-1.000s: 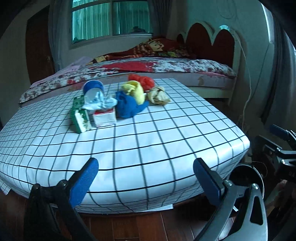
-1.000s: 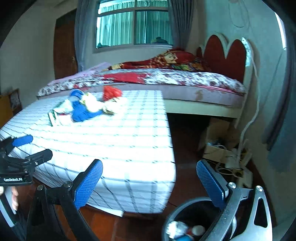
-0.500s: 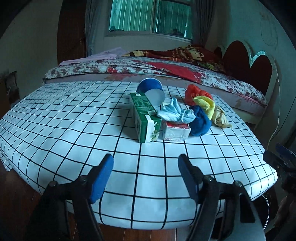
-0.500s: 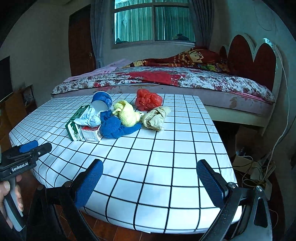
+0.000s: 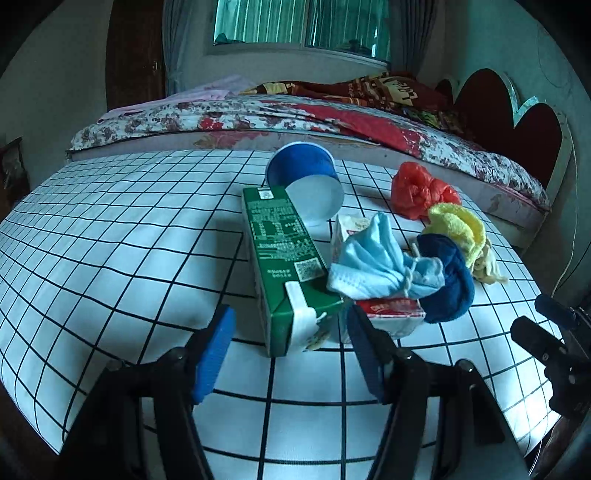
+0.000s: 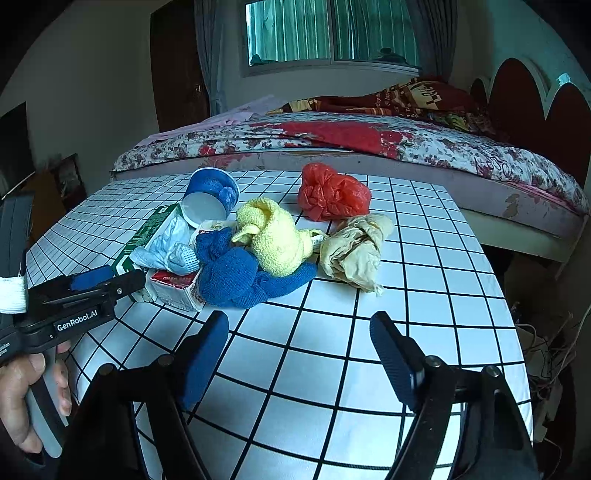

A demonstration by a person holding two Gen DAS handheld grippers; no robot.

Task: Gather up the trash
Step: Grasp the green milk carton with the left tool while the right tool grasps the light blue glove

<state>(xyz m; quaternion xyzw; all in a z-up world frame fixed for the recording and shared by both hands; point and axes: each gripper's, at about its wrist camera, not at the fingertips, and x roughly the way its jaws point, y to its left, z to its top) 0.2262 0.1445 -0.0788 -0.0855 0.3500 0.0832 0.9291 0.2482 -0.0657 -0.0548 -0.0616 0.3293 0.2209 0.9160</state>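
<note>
checked table (image 5: 110, 236), green carton (image 5: 284, 266), blue cup (image 5: 306, 177)

Bedroom w/ floral bed (image 6: 369, 147), curtained window (image 6: 328, 31), dark door (image 6: 177, 70).

Both grippers are now much nearer the trash pile. The left gripper (image 5: 290, 350) has narrowed its jaws and sits just before the green carton (image 5: 284, 266). The right gripper (image 6: 299, 360), narrower too, faces the blue cloth (image 6: 240, 275), and the bin has left its view.

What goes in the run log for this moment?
left claw open, facing green carton | right claw open, empty | trash on checkered table
</note>
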